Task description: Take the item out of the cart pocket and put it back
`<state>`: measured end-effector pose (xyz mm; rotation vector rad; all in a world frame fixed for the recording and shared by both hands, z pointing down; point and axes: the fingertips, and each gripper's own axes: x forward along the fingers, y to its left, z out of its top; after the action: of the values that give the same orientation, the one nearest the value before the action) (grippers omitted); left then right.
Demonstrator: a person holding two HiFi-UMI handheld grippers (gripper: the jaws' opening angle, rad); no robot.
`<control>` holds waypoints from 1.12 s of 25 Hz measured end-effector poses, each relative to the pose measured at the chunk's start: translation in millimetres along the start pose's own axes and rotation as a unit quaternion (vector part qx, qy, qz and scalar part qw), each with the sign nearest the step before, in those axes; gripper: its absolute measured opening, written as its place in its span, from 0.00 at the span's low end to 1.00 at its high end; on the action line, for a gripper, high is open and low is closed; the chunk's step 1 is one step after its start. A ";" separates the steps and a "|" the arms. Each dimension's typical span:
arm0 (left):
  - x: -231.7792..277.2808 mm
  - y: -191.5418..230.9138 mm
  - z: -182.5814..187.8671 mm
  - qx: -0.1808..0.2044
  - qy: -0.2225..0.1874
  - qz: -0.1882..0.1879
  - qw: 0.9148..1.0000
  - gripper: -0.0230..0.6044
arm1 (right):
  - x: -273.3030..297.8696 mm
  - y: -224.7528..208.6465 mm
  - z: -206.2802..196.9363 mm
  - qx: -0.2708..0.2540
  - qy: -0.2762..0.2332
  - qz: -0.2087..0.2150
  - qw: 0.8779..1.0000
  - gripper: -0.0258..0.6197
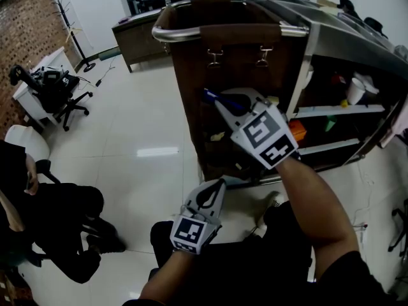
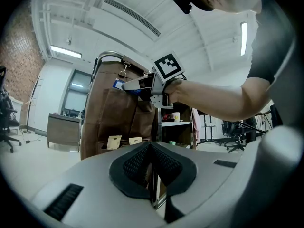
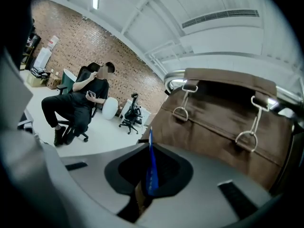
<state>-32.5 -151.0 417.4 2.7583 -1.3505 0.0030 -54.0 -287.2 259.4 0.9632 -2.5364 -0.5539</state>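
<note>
While a seated person (image 1: 57, 215) sat well left of the cart (image 1: 338, 40), the left gripper (image 1: 213, 187) hung low in front of the cart's brown bag (image 1: 191, 75), its pads pressed together on nothing. Further right, the right gripper (image 1: 220, 104) was raised before that bag, below the cart's handle rail (image 1: 293, 29). Its jaws pinched a thin blue item (image 1: 209, 94) edge-on, just in front of the bag's face.

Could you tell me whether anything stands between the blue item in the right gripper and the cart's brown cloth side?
Nothing visible does. The right gripper is shut on the blue item in front of the brown cloth side, with only air between; the left gripper hangs low, clear of it.
</note>
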 end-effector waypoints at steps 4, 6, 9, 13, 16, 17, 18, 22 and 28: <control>0.6 1.9 -2.8 0.008 -0.001 0.001 1.000 0.04 | -5.0 -2.8 4.7 0.028 -0.013 0.010 0.999 0.07; 1.5 1.6 -2.6 0.008 0.000 0.001 1.000 0.04 | -8.9 -6.5 8.9 0.044 -0.024 0.012 0.999 0.07; 1.4 1.1 -1.3 0.006 0.001 0.001 1.000 0.04 | -17.8 -12.7 20.5 0.047 -0.040 0.006 0.998 0.07; 0.6 0.3 1.5 0.006 -0.001 0.002 1.000 0.04 | -37.5 -18.8 44.8 0.044 -0.067 -0.001 0.997 0.07; 1.0 0.4 0.3 0.009 -0.002 0.002 1.000 0.04 | -58.8 -24.9 67.5 0.040 -0.094 -0.011 0.995 0.07; 1.0 0.3 -0.4 0.010 -0.002 0.002 1.000 0.04 | -66.9 -27.0 75.3 0.038 -0.104 -0.014 0.994 0.07; 0.9 -0.1 -0.4 0.010 -0.002 0.002 1.000 0.04 | -75.5 -29.0 82.9 0.037 -0.114 -0.017 0.993 0.07; 0.5 -0.5 0.1 0.012 -0.005 0.002 1.000 0.04 | -112.4 -34.5 105.7 0.050 -0.150 -0.022 0.987 0.07; -0.4 -0.3 2.2 0.013 -0.006 0.003 1.000 0.04 | -158.9 -27.0 107.6 0.071 -0.187 -0.033 0.979 0.07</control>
<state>-32.6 -150.7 415.1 2.7795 -1.3714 0.0046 21.1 -172.0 122.9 1.0831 -2.9180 -0.6317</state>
